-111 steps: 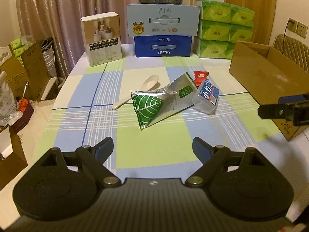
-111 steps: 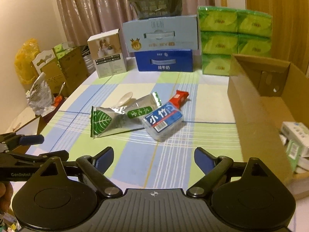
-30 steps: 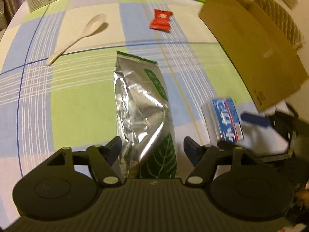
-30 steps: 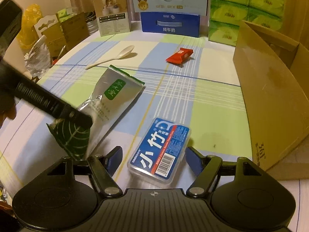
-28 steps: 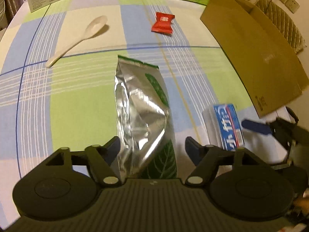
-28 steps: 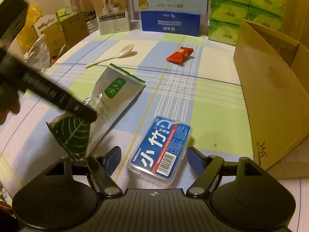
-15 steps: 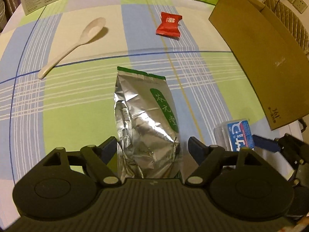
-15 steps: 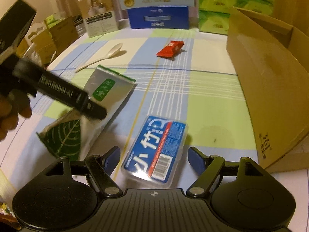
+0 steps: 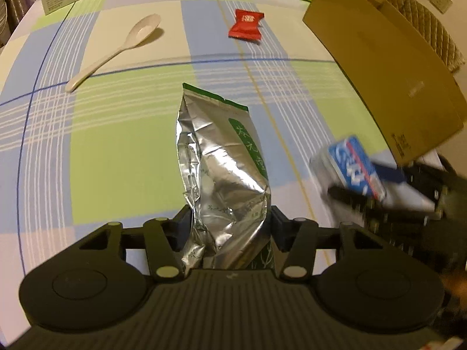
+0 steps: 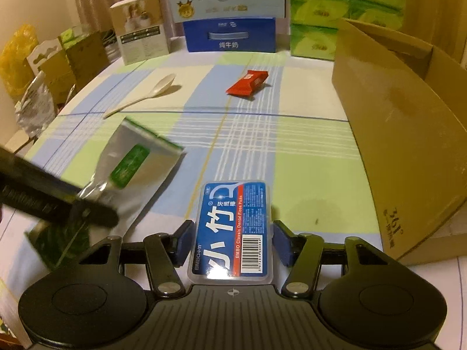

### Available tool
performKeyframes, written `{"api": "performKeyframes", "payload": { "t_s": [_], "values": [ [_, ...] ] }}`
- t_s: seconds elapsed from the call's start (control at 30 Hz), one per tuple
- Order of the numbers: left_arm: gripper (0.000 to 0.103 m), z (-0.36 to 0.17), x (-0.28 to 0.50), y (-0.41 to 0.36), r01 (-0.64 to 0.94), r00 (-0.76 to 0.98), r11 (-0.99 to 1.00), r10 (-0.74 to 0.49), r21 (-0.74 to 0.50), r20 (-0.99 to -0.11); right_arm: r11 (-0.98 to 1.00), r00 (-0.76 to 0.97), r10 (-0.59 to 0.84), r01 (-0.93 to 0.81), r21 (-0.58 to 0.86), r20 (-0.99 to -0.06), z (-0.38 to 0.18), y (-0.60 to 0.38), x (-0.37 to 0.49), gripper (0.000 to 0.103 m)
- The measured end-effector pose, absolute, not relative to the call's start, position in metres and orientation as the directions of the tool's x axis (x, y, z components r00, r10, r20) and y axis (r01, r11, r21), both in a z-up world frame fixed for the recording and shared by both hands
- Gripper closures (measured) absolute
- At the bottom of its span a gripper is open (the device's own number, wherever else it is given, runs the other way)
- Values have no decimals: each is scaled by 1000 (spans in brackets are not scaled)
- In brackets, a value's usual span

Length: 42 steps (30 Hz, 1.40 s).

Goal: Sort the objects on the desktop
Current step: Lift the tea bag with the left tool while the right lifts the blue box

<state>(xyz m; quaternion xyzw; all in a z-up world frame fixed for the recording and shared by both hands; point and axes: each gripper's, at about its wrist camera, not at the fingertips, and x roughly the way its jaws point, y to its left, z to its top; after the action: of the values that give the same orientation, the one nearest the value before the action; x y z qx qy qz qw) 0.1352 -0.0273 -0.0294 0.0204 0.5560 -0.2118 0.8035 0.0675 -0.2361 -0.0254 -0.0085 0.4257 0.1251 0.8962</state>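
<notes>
My left gripper (image 9: 230, 229) is shut on the near end of a silver foil pouch with a green label (image 9: 217, 157), which stretches away from me over the checked tablecloth. The pouch also shows in the right wrist view (image 10: 131, 160), with the left gripper's fingers (image 10: 96, 217) on it. My right gripper (image 10: 229, 242) is shut on a clear box of dental floss picks with a blue label (image 10: 233, 227). In the left wrist view the box (image 9: 350, 166) is blurred at the right, held just off the table.
A white spoon (image 9: 116, 49) and a red snack packet (image 9: 245, 23) lie farther back on the table. An open cardboard box (image 10: 408, 122) stands at the right. Milk cartons (image 10: 230, 35), green tissue packs (image 10: 335, 8) and a small product box (image 10: 140, 26) line the far edge.
Both grippers have closed since half a second ago: the left on the foil pouch, the right on the floss box. The floss box has turned straight between the right fingers and lifted.
</notes>
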Motion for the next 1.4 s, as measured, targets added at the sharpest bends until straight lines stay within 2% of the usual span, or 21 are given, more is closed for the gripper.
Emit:
{"api": "performKeyframes", "payload": {
  "t_s": [0.07, 0.13, 0.33, 0.57, 0.63, 0.77, 0.9, 1.13, 1.17, 1.23, 1.3, 1.4],
  "values": [
    [51, -29, 133, -26, 370, 295, 909, -310, -190, -904, 968, 601, 220, -232, 95, -769, -27, -235, 68, 48],
    [42, -30, 135, -25, 364, 299, 915, -290, -172, -909, 966, 597, 225, -242, 94, -770, -28, -233, 68, 48],
    [36, -34, 150, -32, 374, 309, 917, -266, -140, -913, 968, 617, 203, -244, 60, -760, -27, -231, 67, 48],
    [34, -41, 149, -42, 416, 309, 904, -238, -94, -921, 966, 607, 209, -249, 67, -766, -29, -232, 67, 48],
    [40, -39, 146, -39, 409, 302, 906, -250, -111, -920, 967, 600, 211, -246, 73, -772, -29, -233, 68, 47],
    [42, -36, 143, -36, 402, 282, 906, -260, -132, -923, 970, 589, 199, -232, 72, -783, -32, -233, 68, 44],
    [36, -39, 146, -37, 397, 271, 908, -256, -134, -928, 968, 591, 200, -242, 64, -782, -32, -230, 67, 43],
    [34, -42, 138, -48, 421, 301, 904, -214, -72, -929, 968, 586, 197, -245, 60, -786, -34, -228, 67, 43],
    [36, -42, 137, -51, 426, 304, 903, -201, -55, -931, 967, 586, 197, -247, 57, -786, -34, -227, 67, 43],
    [51, -40, 137, -51, 418, 298, 906, -205, -65, -932, 967, 587, 195, -251, 53, -786, -35, -227, 67, 44],
    [56, -36, 138, -52, 413, 298, 909, -202, -64, -933, 967, 595, 186, -251, 39, -782, -34, -227, 66, 48],
    [59, -31, 135, -51, 418, 315, 907, -192, -46, -929, 968, 599, 189, -247, 45, -778, -33, -228, 66, 49]
  ]
}}
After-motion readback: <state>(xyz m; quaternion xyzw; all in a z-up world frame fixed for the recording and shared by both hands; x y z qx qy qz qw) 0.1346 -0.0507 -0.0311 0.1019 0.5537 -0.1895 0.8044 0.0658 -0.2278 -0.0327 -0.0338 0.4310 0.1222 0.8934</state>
